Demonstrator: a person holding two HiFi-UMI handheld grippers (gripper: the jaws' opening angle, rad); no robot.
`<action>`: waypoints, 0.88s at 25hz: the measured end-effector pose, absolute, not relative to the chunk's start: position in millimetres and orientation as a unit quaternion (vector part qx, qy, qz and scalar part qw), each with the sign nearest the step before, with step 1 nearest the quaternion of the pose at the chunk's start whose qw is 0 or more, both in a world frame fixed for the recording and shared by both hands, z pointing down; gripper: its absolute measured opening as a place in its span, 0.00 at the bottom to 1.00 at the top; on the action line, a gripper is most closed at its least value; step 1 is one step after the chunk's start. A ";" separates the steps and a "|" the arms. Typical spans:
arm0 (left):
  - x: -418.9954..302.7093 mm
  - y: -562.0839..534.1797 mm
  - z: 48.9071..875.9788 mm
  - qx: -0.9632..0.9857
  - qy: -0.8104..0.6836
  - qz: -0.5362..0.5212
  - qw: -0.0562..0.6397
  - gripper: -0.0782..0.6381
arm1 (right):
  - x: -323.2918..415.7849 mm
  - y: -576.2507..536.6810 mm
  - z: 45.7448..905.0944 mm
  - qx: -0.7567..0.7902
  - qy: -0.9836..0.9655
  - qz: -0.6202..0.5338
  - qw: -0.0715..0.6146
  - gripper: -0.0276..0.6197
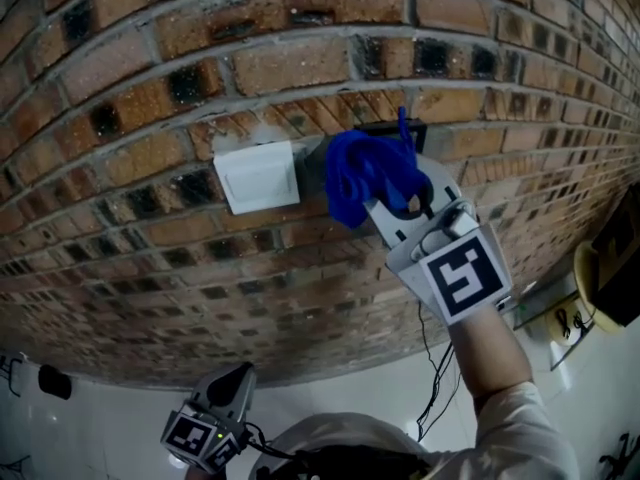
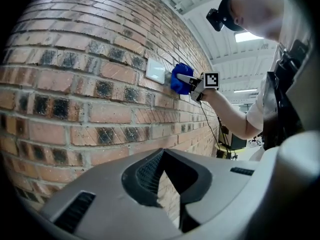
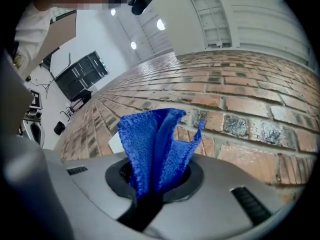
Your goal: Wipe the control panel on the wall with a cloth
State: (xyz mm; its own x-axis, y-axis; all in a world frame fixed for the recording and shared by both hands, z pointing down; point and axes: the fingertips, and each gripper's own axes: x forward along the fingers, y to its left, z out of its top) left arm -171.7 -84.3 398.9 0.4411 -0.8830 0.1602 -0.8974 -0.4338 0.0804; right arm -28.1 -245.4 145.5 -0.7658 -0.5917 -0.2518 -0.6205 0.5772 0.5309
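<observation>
A white square control panel (image 1: 258,176) (image 2: 155,70) is fixed to the brick wall (image 1: 150,88). Just right of it, a dark-framed panel (image 1: 412,133) is mostly hidden behind a bunched blue cloth (image 1: 368,173) (image 2: 179,81) (image 3: 155,139). My right gripper (image 1: 388,206) (image 3: 152,184) is shut on that cloth and holds it up at the wall. In the right gripper view a corner of the white panel (image 3: 115,143) peeks out left of the cloth. My left gripper (image 1: 236,386) (image 2: 170,186) hangs low, well below the panels, shut with nothing in it.
A thin black cable (image 1: 435,368) runs down the wall under the right arm. A yellow round object (image 1: 592,280) and dark equipment sit at the far right. A small black object (image 1: 55,381) lies on the white floor at lower left.
</observation>
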 end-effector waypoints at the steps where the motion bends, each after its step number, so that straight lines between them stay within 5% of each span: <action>1: -173.0 -83.4 398.8 0.844 -0.528 0.046 0.078 0.11 | -30.1 -246.6 144.0 -0.341 0.888 0.307 0.028 0.18; 22: -141.9 -100.0 400.7 0.861 -0.500 0.056 0.074 0.11 | 124.0 -304.2 154.7 -0.479 0.830 0.286 0.002 0.18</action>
State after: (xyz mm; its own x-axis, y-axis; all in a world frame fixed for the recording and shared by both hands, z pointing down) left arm -141.9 -100.0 400.7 0.4933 -0.8529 0.1707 -0.8695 -0.4887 0.0710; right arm 124.0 -304.2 154.7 -0.5408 -0.7940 -0.2777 -0.7966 0.3774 0.4721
